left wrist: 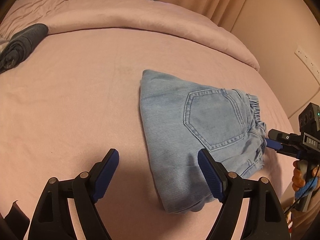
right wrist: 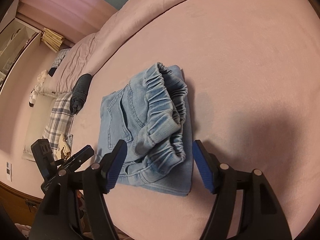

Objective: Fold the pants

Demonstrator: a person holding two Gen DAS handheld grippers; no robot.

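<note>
Two hand-held grippers frame a folded pair of light-blue jeans (left wrist: 192, 132) on a pink bedsheet (left wrist: 80, 104). At the bottom of the left wrist view, the left gripper (left wrist: 158, 175) stands spread wide with nothing between its blue pads (left wrist: 106, 172), its right finger overlapping the jeans' near edge. At the bottom of the right wrist view, the right gripper (right wrist: 160, 165) is likewise spread and holds nothing, its fingers flanking the elastic waistband (right wrist: 166, 108). The jeans lie right of centre in the left view, back pocket (left wrist: 214, 118) up. A rolled dark garment (left wrist: 22, 46) rests at upper left, well apart, below the pink duvet (left wrist: 140, 16).
</note>
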